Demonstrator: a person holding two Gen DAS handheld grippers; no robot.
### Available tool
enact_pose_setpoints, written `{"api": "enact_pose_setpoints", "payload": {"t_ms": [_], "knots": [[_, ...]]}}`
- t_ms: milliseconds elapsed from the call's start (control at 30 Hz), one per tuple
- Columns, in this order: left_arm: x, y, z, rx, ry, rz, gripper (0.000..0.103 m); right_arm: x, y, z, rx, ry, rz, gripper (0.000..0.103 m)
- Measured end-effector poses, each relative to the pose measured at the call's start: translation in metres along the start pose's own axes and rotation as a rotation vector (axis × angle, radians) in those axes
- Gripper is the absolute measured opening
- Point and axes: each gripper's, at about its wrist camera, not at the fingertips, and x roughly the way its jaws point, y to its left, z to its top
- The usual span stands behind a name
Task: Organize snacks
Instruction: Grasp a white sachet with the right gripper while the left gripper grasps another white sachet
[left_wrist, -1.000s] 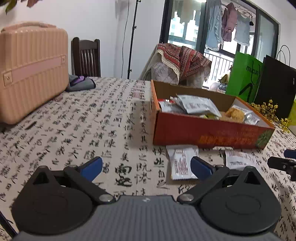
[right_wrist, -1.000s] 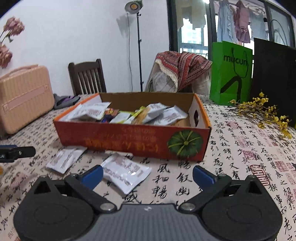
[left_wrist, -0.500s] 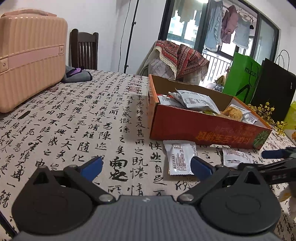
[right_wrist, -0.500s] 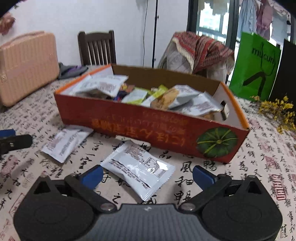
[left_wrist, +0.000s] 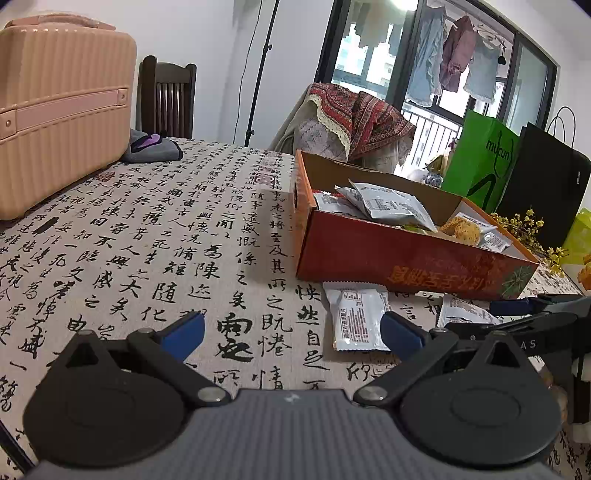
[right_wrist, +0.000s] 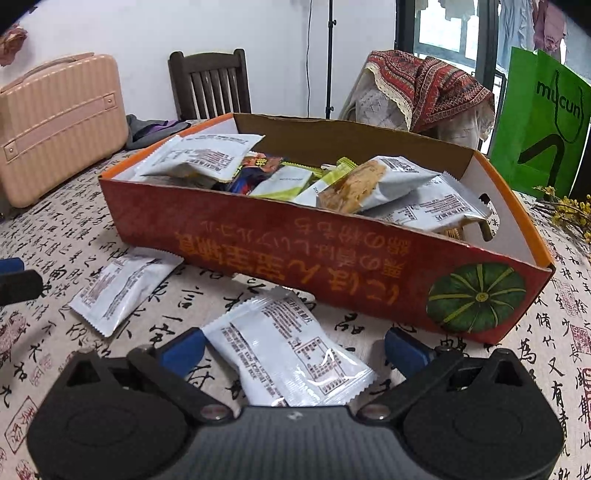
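The right gripper (right_wrist: 293, 350) hangs low over the table with its blue-tipped jaws spread wide, and the nearer white foil snack packet (right_wrist: 288, 356) lies flat on the calligraphy-printed tablecloth (right_wrist: 480, 369) right between them, not yet pinched. A second white foil packet (right_wrist: 118, 286) lies off to its left, also on the cloth, just in front of the long red cardboard tray with the green pumpkin printed on its end (right_wrist: 332, 266). The tray is already heaped with snack packets (right_wrist: 369, 181), some riding above the rim.

The left gripper (left_wrist: 291, 332) is open too, holding nothing, and sits a little short of that second packet (left_wrist: 356, 314).

What worries me is the grip itself. The packet is thin, slick and lying flat (nothing much to bite on), so the fingers may close on the cloth beneath it and drag the tablecloth, or pinch only a corner seam and let the packet slide out on the way up. It also lies at an angle across the jaws, so it could twist when squeezed. The two grippers are working near each other and could bump. And dropping it on that heap may send it, or a neighbour, back over the low wall.
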Motion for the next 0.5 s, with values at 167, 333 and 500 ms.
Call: {"api": "enact_pose_setpoints", "payload": {"t_ms": [167,333,500], "knots": [[0.000,0.000,0.000,-0.004,0.001,0.002,0.103,-0.009,0.002,-0.003,-0.021,-0.027,0.035,0.077],[0.000,0.001,0.000,-0.009,-0.002,0.005,0.103,-0.018,0.005,-0.005,-0.040,-0.029,0.052,0.051],[0.000,0.001,0.000,-0.008,0.000,0.007,0.103,-0.030,0.004,-0.011,-0.026,-0.055,0.062,0.043]]}}
